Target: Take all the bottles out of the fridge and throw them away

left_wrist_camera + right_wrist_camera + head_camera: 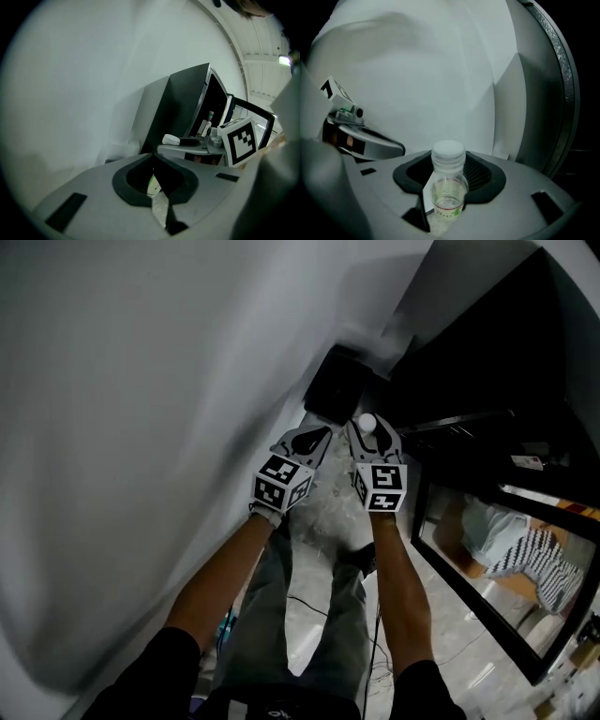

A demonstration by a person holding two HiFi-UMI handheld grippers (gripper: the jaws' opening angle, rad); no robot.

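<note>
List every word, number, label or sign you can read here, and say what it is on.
None can be read.
Label on the bottle in the right gripper's jaws: red and green print, blurred.
Label of the second bottle between the left gripper's jaws: only a green sliver shows.
Marker cubes: square patterns, no letters.
White tag on the fridge: too small.

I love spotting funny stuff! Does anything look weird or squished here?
Yes: a crumpled clear scrap with a green-white label seems pinched in the left gripper's jaws, looking squashed. The bottle in the right gripper looks whole.
</note>
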